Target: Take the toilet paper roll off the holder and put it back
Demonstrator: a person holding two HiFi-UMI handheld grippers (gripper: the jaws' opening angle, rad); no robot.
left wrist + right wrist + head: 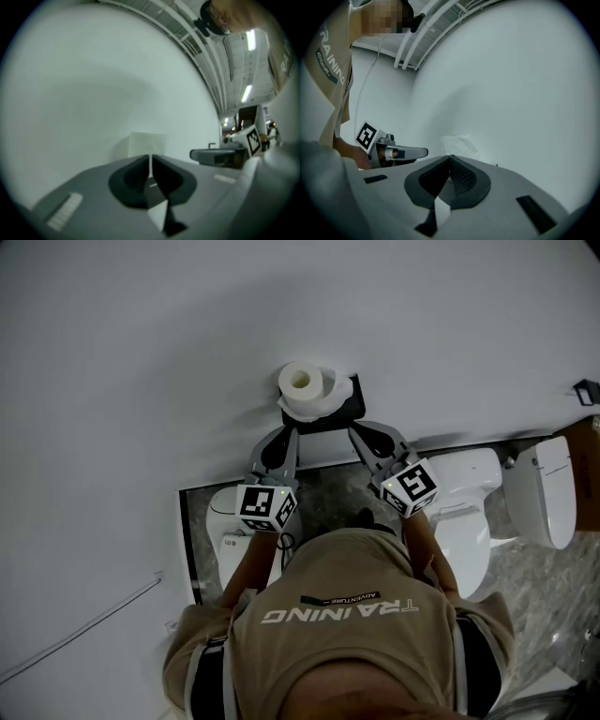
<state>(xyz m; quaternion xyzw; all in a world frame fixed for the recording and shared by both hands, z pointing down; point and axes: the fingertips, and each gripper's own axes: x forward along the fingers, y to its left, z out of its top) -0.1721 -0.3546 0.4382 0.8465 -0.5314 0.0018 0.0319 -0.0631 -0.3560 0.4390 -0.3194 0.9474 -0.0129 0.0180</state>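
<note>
Toilet paper roll (pixel 302 388) is sitting upright, core hole showing, on a black holder (pixel 349 399) that is standing against a plain white wall (pixel 141 352), in the upper centre of the head view. A loose end of paper is hanging at the roll's lower edge.

Left tongs (pixel 281 439) and right tongs (pixel 363 437) are hanging just below the holder, one toward each side of it. Both are showing their jaws closed together, and no object is visibly gripped in either. Whether either tip is touching the roll or holder cannot be told.

Below the wall, a grey mottled floor (pixel 328 486) is showing at centre frame. A white toilet (pixel 466 507) is standing at right centre, with a second white fixture (pixel 548 491) beside it near the right edge. A person in a tan shirt (pixel 347 634) is filling the lower centre.

In the left gripper view, a ceiling with strip lights (pixel 247 93) is running along the upper right.
</note>
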